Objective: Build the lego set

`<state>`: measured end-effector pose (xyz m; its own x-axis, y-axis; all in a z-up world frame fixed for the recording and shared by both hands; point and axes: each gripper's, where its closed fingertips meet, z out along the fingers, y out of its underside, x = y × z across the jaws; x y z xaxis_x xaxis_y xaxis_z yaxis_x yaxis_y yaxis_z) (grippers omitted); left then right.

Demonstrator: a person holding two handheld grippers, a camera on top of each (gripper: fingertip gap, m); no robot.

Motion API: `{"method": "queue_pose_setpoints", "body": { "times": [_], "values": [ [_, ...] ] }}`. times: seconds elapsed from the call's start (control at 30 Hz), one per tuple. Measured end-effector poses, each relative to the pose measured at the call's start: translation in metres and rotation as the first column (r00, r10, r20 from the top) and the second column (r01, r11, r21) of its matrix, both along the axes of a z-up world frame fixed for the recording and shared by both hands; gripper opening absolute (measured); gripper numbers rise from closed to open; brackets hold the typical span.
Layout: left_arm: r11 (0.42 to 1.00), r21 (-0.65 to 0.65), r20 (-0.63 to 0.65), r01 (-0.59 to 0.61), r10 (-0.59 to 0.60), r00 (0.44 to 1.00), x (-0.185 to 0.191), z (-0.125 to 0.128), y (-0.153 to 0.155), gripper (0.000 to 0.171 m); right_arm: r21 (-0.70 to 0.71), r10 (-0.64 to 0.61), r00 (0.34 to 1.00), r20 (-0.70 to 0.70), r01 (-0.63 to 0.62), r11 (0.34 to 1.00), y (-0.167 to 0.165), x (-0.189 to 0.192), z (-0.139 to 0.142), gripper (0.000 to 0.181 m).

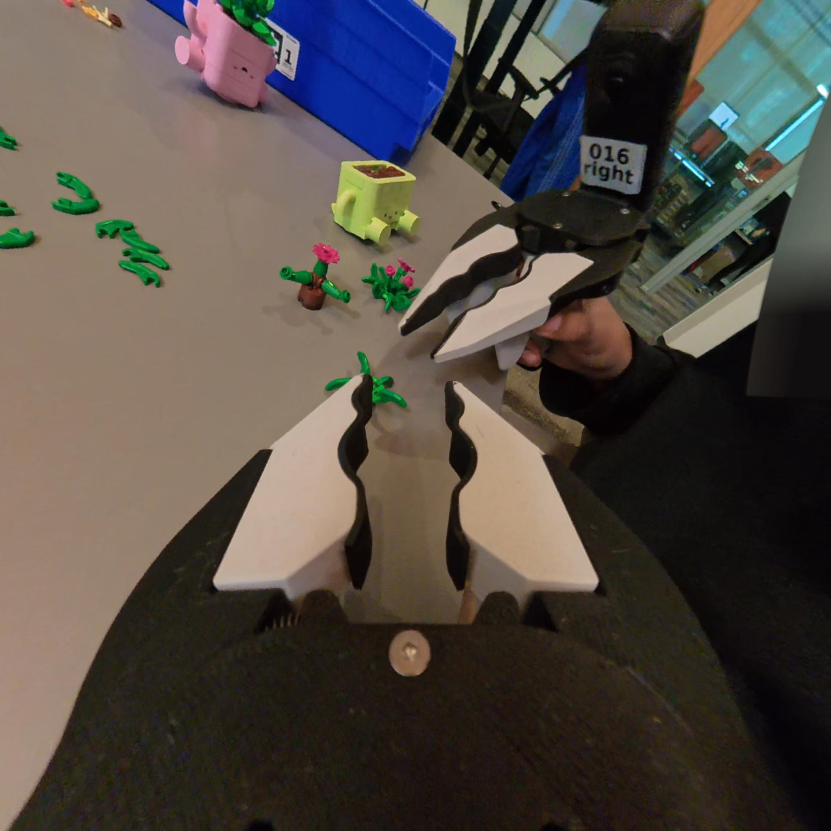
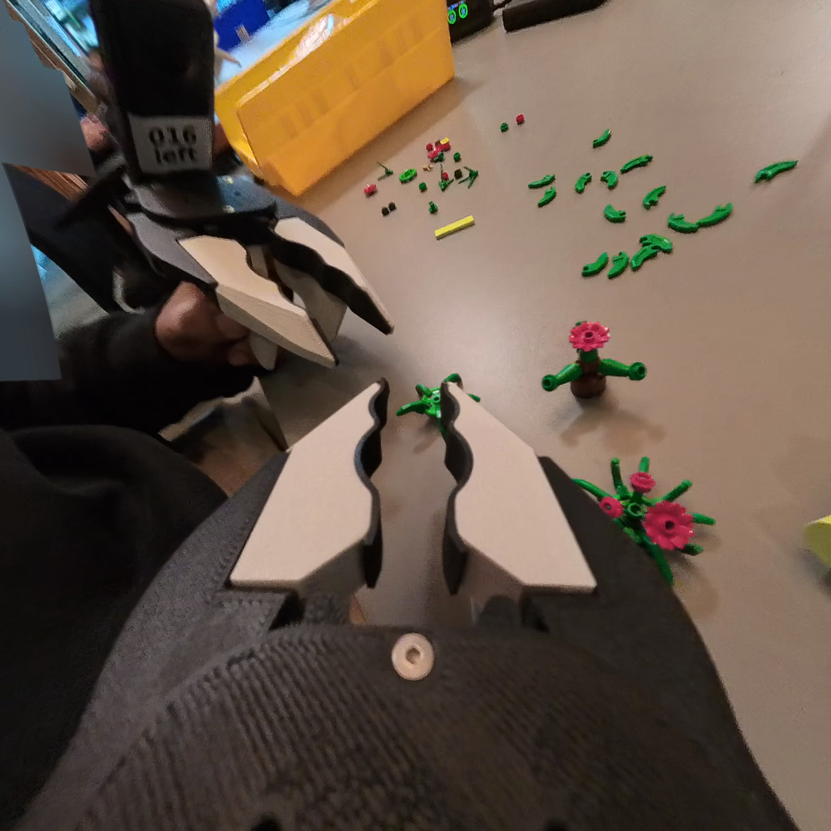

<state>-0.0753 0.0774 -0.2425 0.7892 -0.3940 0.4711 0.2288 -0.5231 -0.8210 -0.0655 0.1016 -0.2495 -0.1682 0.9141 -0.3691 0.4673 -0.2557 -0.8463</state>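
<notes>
Landmark: the small green plastic leaf cluster (image 1: pixel 382 390), a spiky bunch of brick leaves lying on the grey table (image 1: pixel 180 404) near its edge; every place below is given from it.

Left gripper (image 1: pixel 408 382): white wedge fingers with wavy black pads, spread wide with nothing between them; its left fingertip (image 1: pixel 365 382) sits just over the cluster, though the angle leaves it unclear whether it touches.

Right gripper (image 2: pixel 414 390): the same white and black build, held in a person's hand (image 1: pixel 580 341) in a dark sleeve; parted to a moderate gap and empty, its tips just beside the cluster, which shows between and beyond them in the right wrist view.

Single-flower stem: a brown round base with green side arms and one magenta flower (image 1: pixel 317 279), standing upright, farther onto the table than the cluster.

Flower bunch: green leaves with several magenta blooms (image 1: pixel 393 281), just beside the single-flower stem, apart from the cluster.

Lime-green square brick pot (image 1: pixel 375 202): brown top, small face and round feet, beyond both flower pieces.

Pink brick pot with green foliage (image 1: pixel 231 58): well apart, far across the table, against a blue plastic bin (image 1: pixel 368 76).

Loose curved green leaf pieces (image 1: pixel 135 252): scattered well apart, to the left in the left wrist view.

Yellow plastic bin (image 2: pixel 341 90): far side, with small red and green bits (image 2: pixel 431 171) and a flat yellow bar (image 2: pixel 454 227) in front of it.
</notes>
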Motion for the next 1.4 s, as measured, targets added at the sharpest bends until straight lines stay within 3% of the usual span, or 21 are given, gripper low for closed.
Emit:
{"method": "queue_pose_setpoints", "body": {
  "times": [0.33,0.5,0.6,0.77,0.9,0.97,1.03,1.23,1.4],
  "values": [
    [0.997,-0.066,-0.055,-0.04,0.037,0.998,-0.008,-0.012,0.02,0.016,0.143,0.01,0.997,0.07,-0.02,0.99,-0.007,-0.01,-0.012,0.019],
    [0.994,-0.103,-0.089,-0.026,0.017,0.996,-0.01,-0.019,0.028,0.004,0.344,0.008,0.992,0.126,-0.052,0.937,-0.001,-0.014,-0.026,0.016],
    [0.993,-0.117,-0.098,-0.023,0.012,0.995,-0.009,-0.022,0.028,0.001,0.375,0.018,0.987,0.158,-0.077,0.924,-0.004,-0.014,-0.032,0.024],
    [0.993,-0.116,-0.13,-0.011,-0.004,0.992,-0.006,-0.023,0.027,0.0,0.35,0.026,0.997,0.075,-0.051,0.935,-0.004,-0.012,-0.018,0.029],
    [0.992,-0.115,-0.084,0.06,-0.07,0.994,0.005,-0.021,0.019,0.0,0.273,0.056,0.998,-0.02,-0.048,0.961,-0.006,-0.006,-0.001,0.028],
    [0.991,-0.113,-0.063,0.076,-0.084,0.995,0.007,-0.02,0.017,0.003,0.251,0.066,0.998,-0.007,-0.062,0.966,-0.006,-0.004,-0.002,0.031],
    [0.991,-0.105,-0.052,0.088,-0.094,0.994,0.009,-0.018,0.015,0.018,0.256,0.072,0.997,0.01,-0.072,0.964,-0.008,-0.004,-0.005,0.032],
    [0.987,-0.139,-0.089,0.081,-0.094,0.992,0.01,-0.025,0.013,0.022,0.254,0.083,0.994,0.067,-0.098,0.962,-0.009,-0.003,-0.015,0.036],
    [0.984,-0.146,-0.044,0.1,-0.108,0.993,0.011,-0.024,0.011,0.032,0.219,0.112,0.993,0.046,-0.12,0.968,-0.012,-0.001,-0.011,0.043]
  ]
}}
